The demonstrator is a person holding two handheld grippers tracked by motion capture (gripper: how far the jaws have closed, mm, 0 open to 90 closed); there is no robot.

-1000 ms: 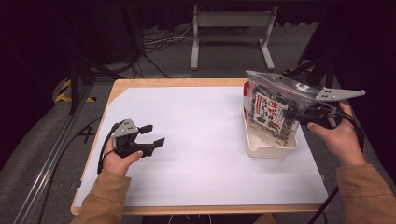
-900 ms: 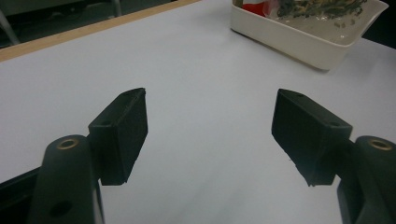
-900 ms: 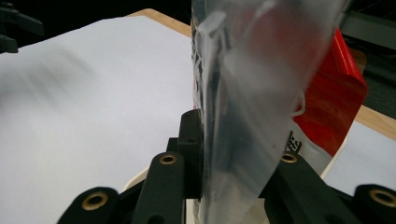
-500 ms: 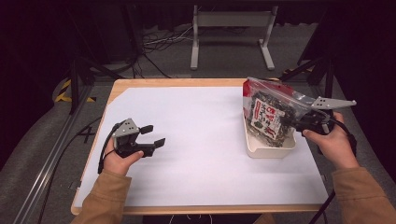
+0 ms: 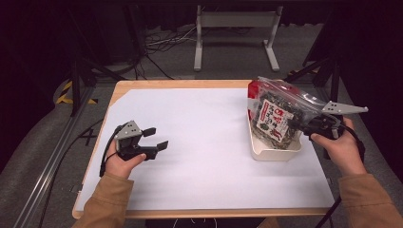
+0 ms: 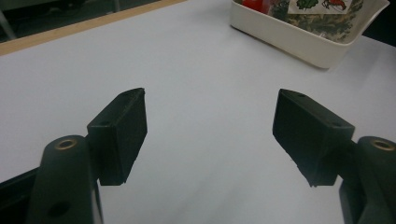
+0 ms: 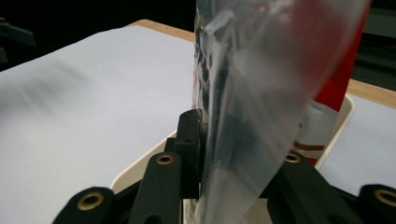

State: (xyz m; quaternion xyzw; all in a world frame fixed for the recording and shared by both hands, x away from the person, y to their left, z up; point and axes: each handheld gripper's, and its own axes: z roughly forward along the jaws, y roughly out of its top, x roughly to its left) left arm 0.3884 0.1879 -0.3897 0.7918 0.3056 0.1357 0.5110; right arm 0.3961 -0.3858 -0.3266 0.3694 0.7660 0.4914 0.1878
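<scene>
Over at the table's right edge, the snack bag (image 5: 275, 118) stands in the white tray (image 5: 275, 153), its crinkly, slippery film between the right gripper's (image 5: 304, 127) just-loosening jaws; best held by its stiffer top seam.

Bright table, black room all around

High view: light falls from above onto the white sheet (image 5: 204, 142), evenly lit with barely a shadow, while the floor and the edges of the frame sink into near-black; the picture is soft and a bit grainy. Left gripper view: the sheet glows pale with a gentle sheen, the black jaws up close are fairly crisp, and the cream tray (image 6: 299, 42) at the top goes slightly soft. Right gripper view: the clear bag (image 7: 261, 93) right at the lens is a blurred smear with streaky highlights, and the sheet behind shows motion blur.
</scene>
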